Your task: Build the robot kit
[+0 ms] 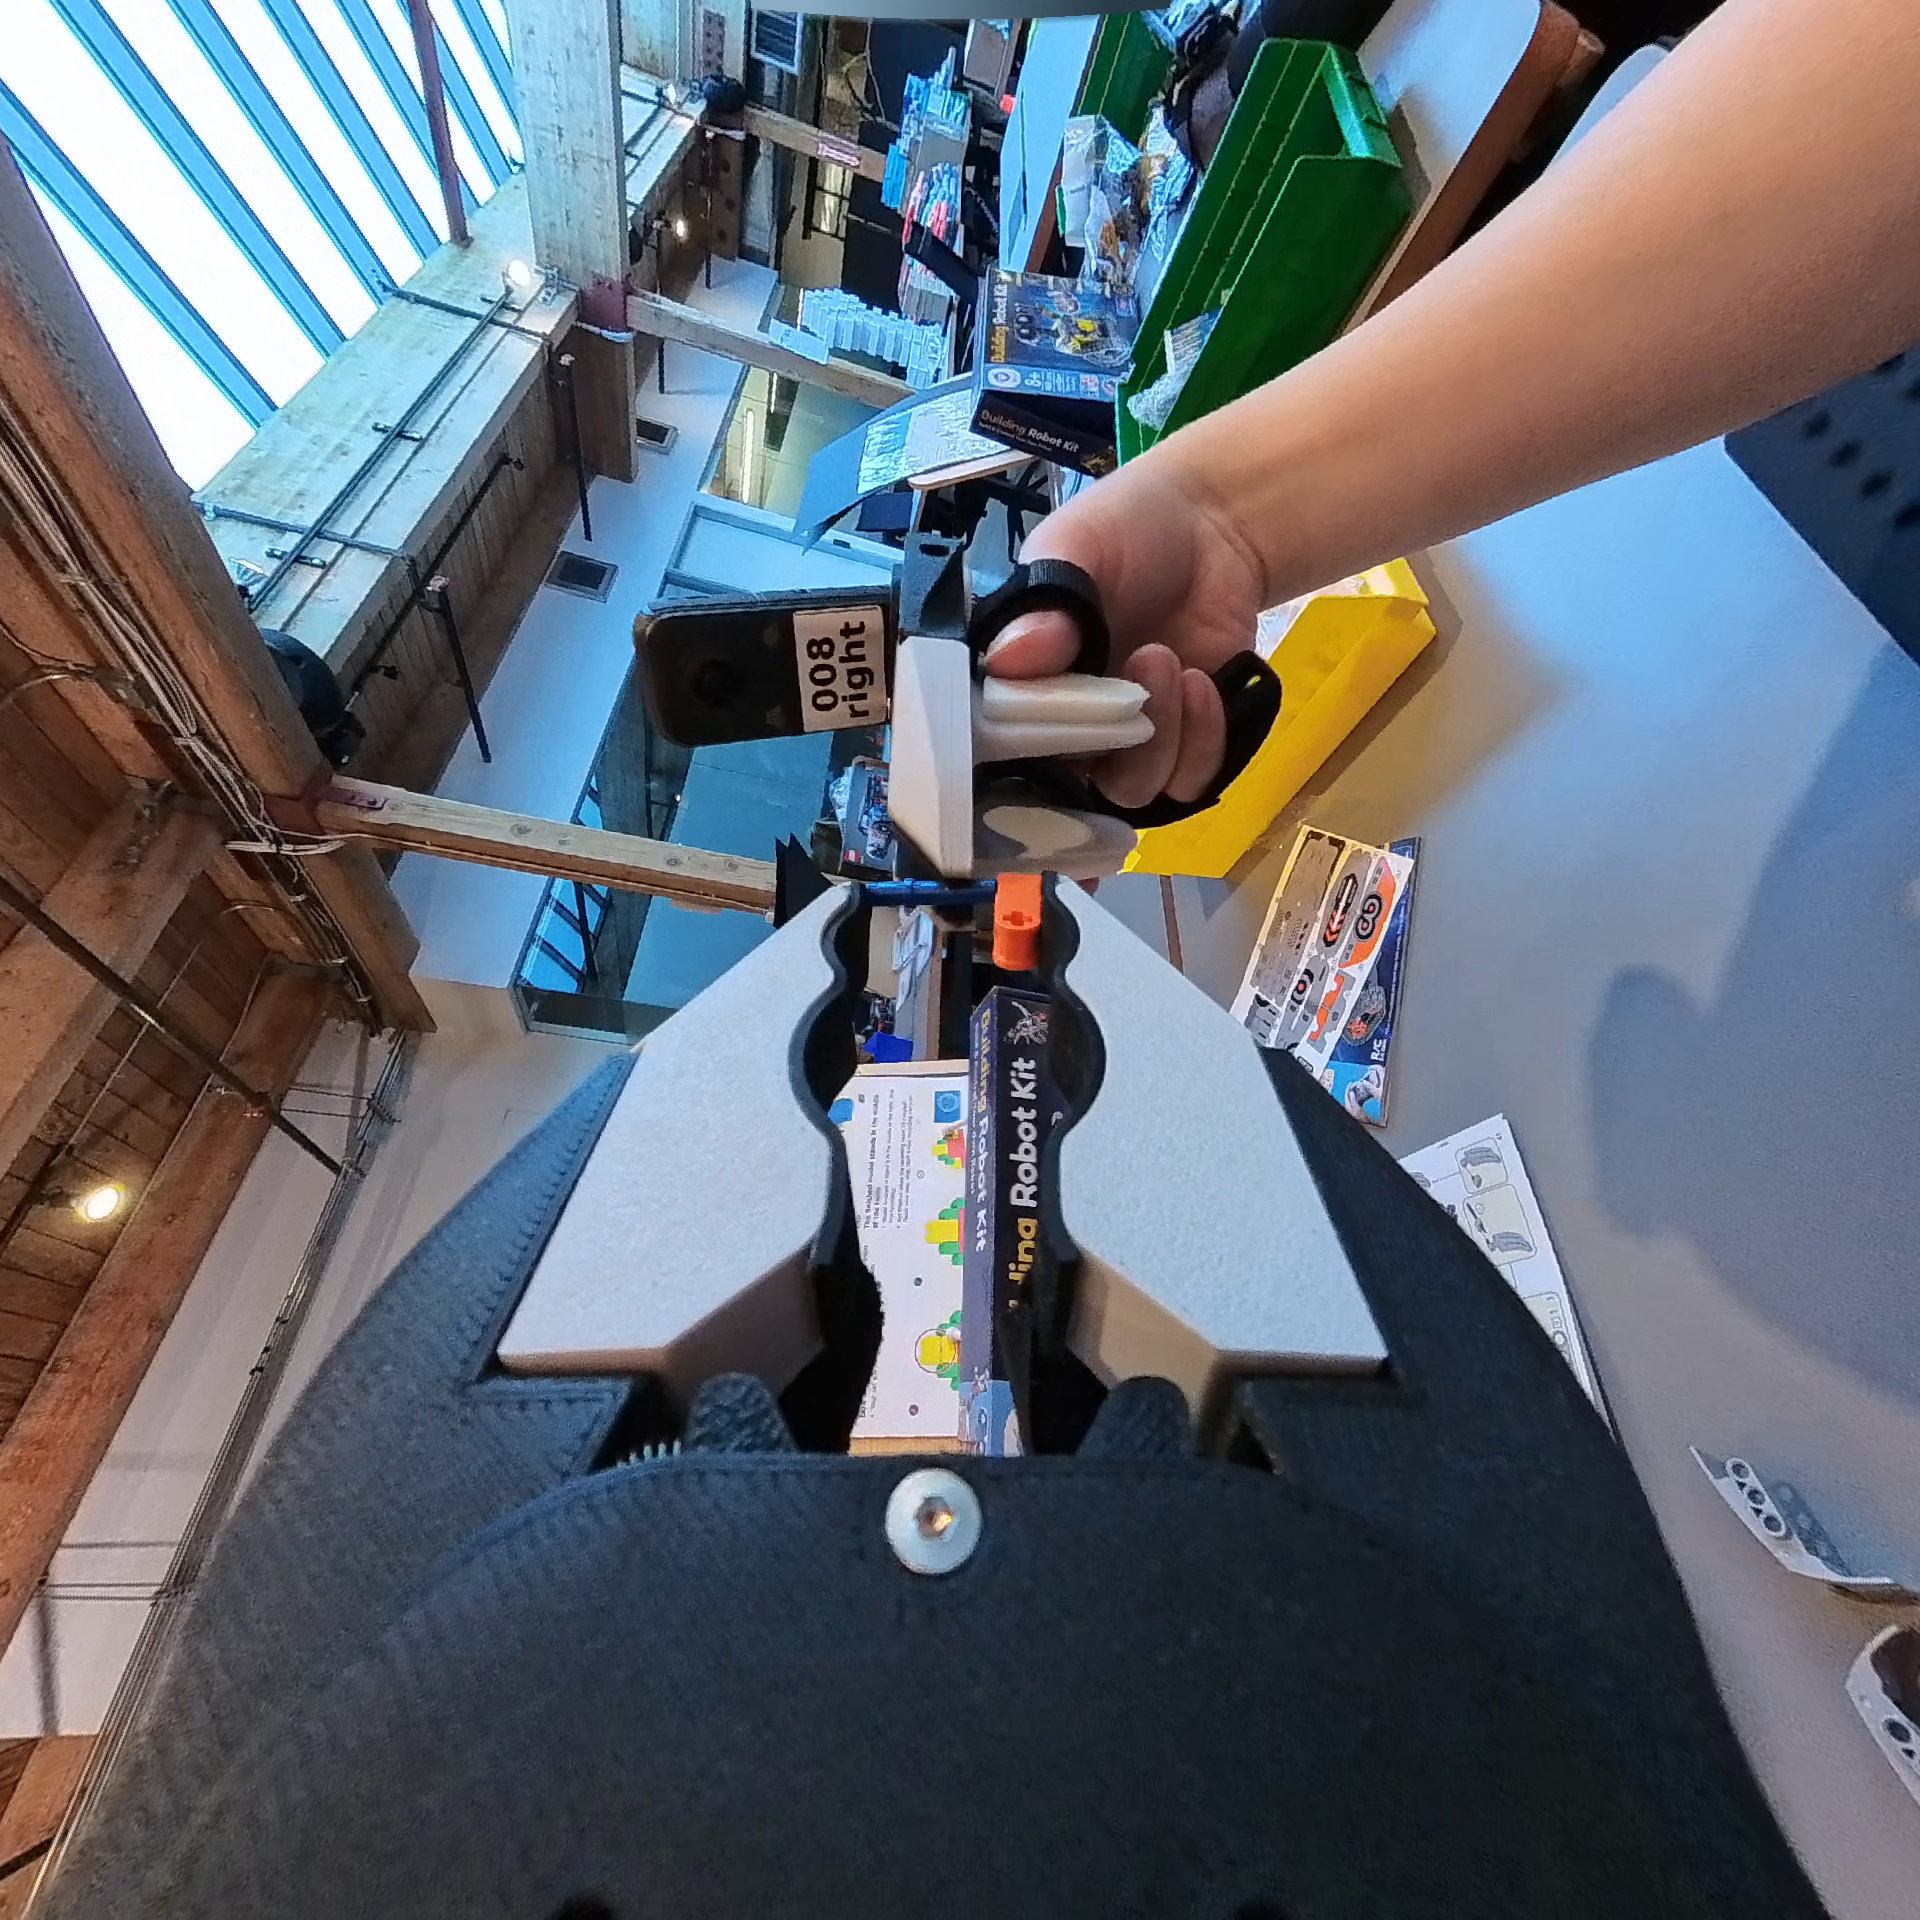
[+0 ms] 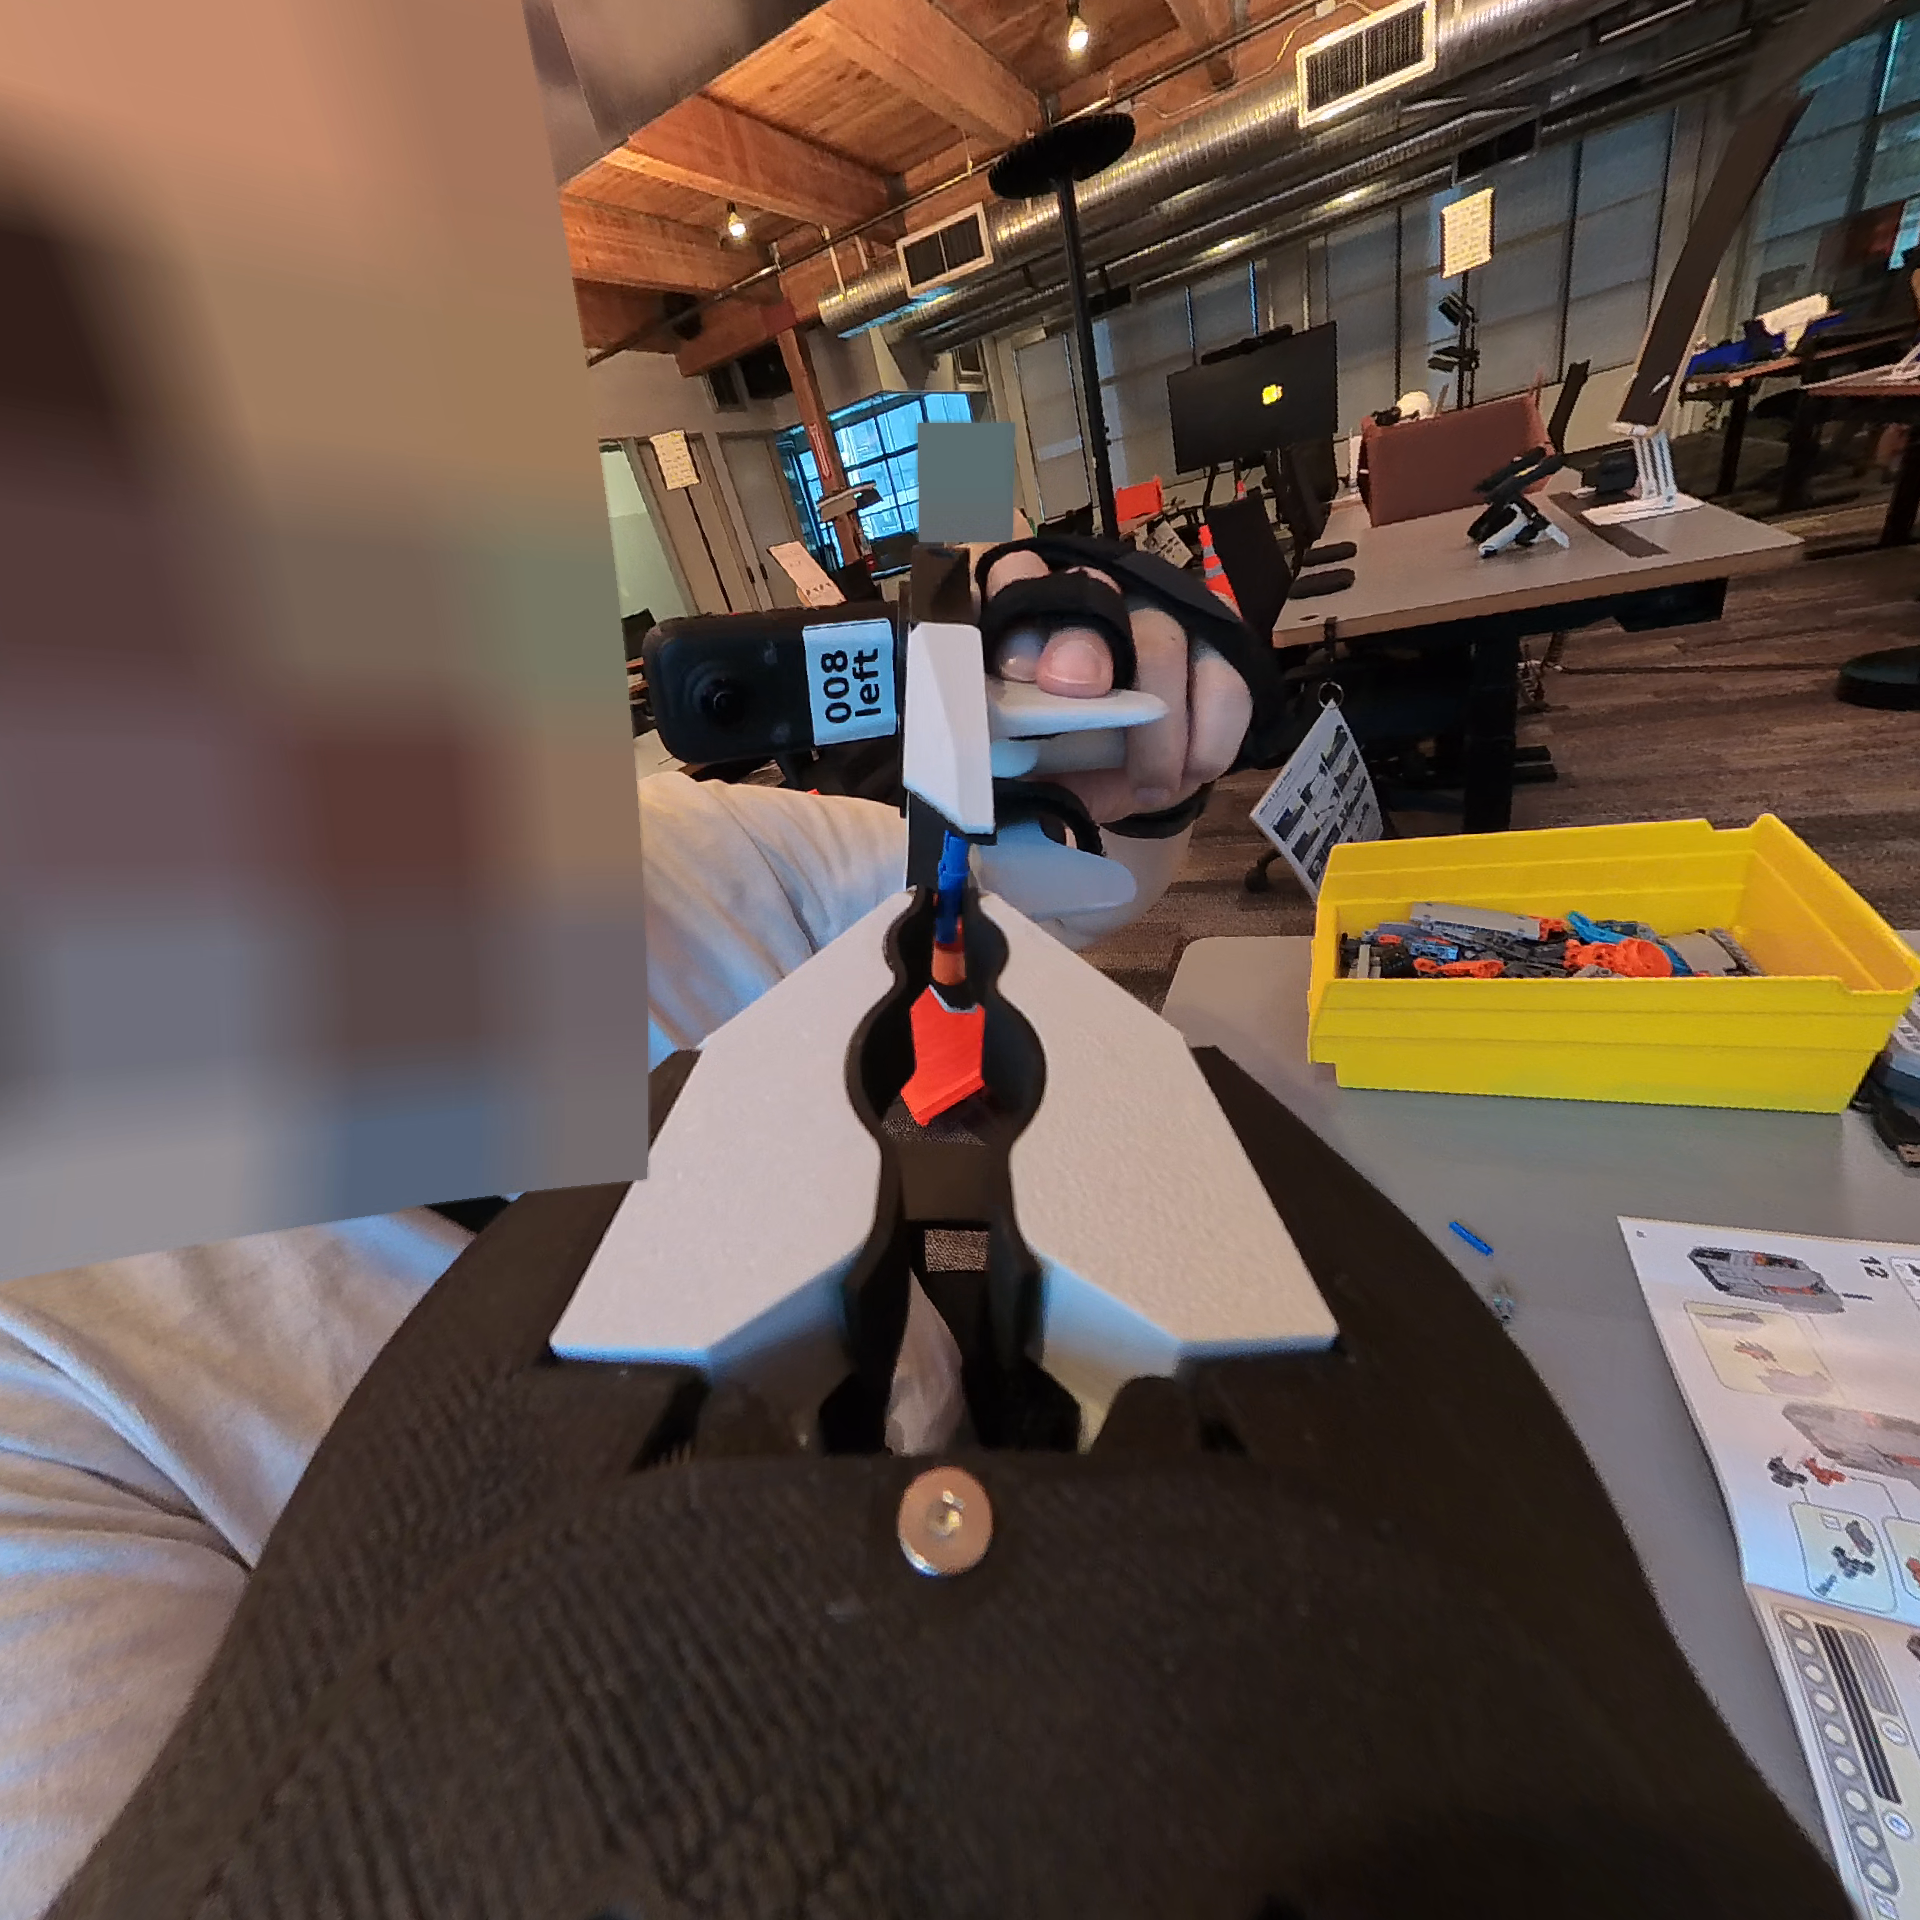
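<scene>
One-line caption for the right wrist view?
Right gripper pinches an orange piece joined to a blue pin, meeting the left gripper; yellow bin beside.

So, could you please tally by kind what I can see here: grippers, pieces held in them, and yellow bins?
Grippers: 2 (left gripper, right gripper)
Held pieces: 2 (blue pin, orange piece)
Yellow bins: 1 (yellow bin)
Total: 5

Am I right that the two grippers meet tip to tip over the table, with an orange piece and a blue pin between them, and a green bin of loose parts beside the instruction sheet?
Nearly: the bin of loose parts is yellow, not green, as the right wrist view shows. The rest stands: the left gripper and right gripper meet around the orange piece and blue pin.
</scene>
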The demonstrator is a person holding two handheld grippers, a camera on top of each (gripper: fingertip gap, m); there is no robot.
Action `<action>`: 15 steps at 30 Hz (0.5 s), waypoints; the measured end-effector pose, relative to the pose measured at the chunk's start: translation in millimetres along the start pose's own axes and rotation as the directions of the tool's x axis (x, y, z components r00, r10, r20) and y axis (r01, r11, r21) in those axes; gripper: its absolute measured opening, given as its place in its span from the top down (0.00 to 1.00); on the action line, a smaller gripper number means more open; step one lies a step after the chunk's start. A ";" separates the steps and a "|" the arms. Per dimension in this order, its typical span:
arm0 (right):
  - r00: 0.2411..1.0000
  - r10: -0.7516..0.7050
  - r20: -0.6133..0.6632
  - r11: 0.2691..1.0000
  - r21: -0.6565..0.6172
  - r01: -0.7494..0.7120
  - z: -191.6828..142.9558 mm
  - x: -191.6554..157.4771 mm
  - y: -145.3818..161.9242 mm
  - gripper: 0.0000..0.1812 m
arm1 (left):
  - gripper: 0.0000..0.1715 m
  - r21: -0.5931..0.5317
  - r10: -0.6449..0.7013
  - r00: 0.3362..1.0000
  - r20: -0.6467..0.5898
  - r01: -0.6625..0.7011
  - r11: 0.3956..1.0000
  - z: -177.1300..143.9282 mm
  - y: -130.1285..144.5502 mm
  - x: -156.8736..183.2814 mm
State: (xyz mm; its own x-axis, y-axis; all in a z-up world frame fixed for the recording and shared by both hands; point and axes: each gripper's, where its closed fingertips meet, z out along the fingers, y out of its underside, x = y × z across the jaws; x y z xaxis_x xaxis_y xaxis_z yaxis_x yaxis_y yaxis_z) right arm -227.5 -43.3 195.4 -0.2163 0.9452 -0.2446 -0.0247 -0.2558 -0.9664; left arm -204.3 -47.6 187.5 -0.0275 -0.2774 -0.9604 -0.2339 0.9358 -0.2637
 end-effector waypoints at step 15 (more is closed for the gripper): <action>1.000 0.022 0.020 0.999 -0.034 -0.021 6.1 -5.1 1.9 0.99 | 0.82 0.037 -0.006 1.000 0.001 0.006 0.999 -7.2 -7.0 0.7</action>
State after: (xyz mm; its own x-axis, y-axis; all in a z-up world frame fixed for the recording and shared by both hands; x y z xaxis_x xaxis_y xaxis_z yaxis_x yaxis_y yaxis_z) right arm -232.4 -49.9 195.3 -0.2367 0.9351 -0.2638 0.0129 -0.2685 -0.9632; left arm -209.7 -55.9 189.4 -0.0246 -0.2831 -0.9588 -0.1981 0.9414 -0.2729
